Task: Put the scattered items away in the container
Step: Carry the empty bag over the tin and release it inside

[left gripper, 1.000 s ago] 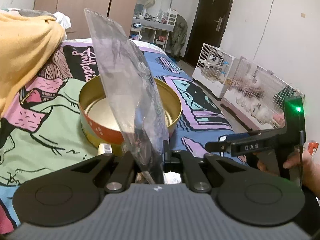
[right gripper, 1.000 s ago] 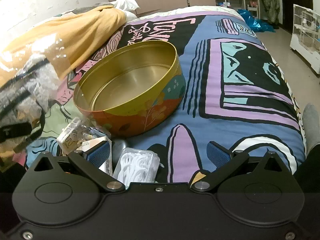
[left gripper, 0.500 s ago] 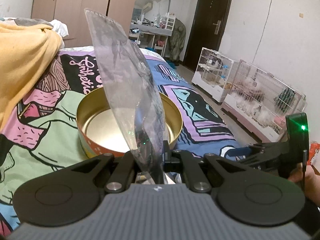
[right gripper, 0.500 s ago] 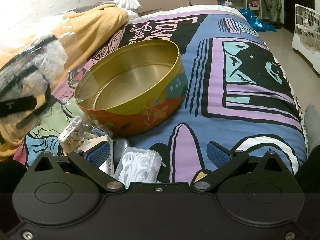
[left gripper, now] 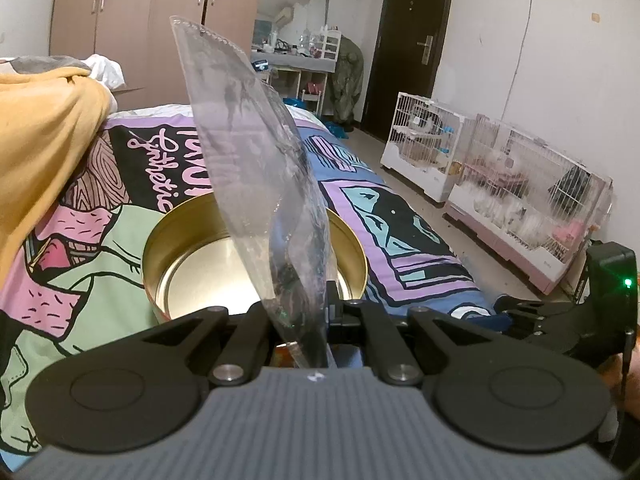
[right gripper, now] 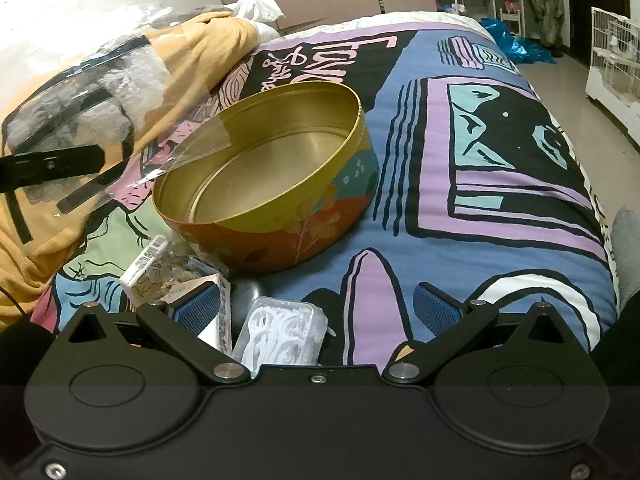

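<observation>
Left tool (left gripper: 316, 320): pressed together, pinching one clear plastic bag (left gripper: 256, 184), long axis upright.
Right tool (right gripper: 316, 308): spread, holding nothing.
Relation: one gold tin (left gripper: 180, 248) on bed (right gripper: 500, 184) lies just ahead and below bag; left tool nearer.
Loose items: floss-pick box (right gripper: 280, 336), about two packets beside it.

Dim, soft indoor light; fisheye bends the edges, both views fairly sharp.
</observation>
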`<control>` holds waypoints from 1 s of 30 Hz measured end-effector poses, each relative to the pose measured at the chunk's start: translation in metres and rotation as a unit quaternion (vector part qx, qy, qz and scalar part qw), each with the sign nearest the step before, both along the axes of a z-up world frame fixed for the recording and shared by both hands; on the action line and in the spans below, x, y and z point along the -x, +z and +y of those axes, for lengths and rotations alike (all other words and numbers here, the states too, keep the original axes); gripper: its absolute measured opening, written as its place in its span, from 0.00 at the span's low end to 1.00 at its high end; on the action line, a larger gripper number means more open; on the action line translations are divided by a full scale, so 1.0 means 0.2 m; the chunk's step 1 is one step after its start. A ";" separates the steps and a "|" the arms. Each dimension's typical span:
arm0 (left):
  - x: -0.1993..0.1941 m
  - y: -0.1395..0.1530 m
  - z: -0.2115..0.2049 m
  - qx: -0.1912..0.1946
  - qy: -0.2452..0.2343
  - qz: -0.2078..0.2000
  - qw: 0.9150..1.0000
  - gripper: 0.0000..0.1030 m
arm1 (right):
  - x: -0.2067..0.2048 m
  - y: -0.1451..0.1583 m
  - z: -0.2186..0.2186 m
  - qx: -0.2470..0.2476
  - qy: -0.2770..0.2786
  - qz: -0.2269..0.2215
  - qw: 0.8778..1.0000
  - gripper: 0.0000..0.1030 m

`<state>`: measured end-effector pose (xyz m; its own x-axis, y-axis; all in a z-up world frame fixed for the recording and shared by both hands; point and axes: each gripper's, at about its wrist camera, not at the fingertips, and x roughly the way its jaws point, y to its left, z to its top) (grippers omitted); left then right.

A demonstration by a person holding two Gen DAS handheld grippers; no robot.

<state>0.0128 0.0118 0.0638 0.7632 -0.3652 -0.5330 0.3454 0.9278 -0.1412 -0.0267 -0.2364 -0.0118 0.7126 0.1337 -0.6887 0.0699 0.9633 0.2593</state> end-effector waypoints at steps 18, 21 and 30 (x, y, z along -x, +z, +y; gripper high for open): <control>-0.14 0.04 -0.05 -0.029 -0.006 -0.002 1.000 0.07 | 0.00 0.00 0.00 0.002 0.001 -0.002 1.000 1.00; -0.18 0.03 -0.06 -0.036 -0.006 0.003 0.999 0.07 | 0.00 0.00 0.01 0.005 0.002 -0.001 1.000 1.00; -0.36 0.01 -0.09 -0.054 0.003 0.017 0.998 0.07 | -0.01 -0.01 0.02 0.009 0.002 0.001 1.000 1.00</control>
<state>0.0840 -0.0062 0.0659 0.7462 -0.2990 -0.5948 0.3363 0.9404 -0.0509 -0.0254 -0.2328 -0.0133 0.7111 0.1236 -0.6921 0.0662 0.9683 0.2410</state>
